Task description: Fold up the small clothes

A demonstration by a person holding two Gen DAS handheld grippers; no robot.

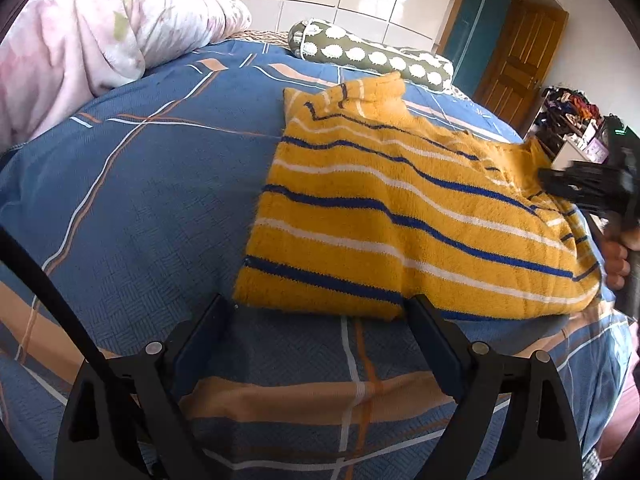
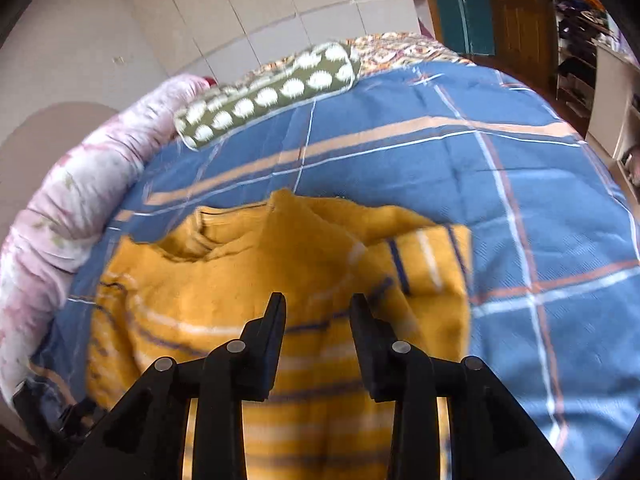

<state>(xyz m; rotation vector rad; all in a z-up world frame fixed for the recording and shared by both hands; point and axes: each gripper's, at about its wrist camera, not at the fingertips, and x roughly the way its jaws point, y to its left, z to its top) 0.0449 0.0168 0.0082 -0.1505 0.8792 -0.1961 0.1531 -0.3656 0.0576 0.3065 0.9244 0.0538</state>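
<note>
A yellow sweater (image 1: 400, 208) with blue and white stripes lies partly folded on the blue plaid bed sheet (image 1: 140, 200). My left gripper (image 1: 320, 312) is open wide at its near hem, a fingertip at each side of the hem's left part, pads clear of the cloth. In the left wrist view, my right gripper (image 1: 592, 188) is a blurred black shape over the sweater's right edge, with a hand (image 1: 616, 264) behind it. The right wrist view shows the right gripper (image 2: 318, 304) open with a narrow gap, above the sweater (image 2: 240, 280) near its collar, nothing pinched.
A pink quilt (image 1: 80, 40) is heaped at the bed's far left. A green bolster with white prints (image 1: 372, 56) lies along the far edge. A wooden door (image 1: 516, 64) and cluttered shelves (image 1: 568, 112) stand beyond the bed. Bare sheet (image 2: 440, 168) stretches right of the sweater.
</note>
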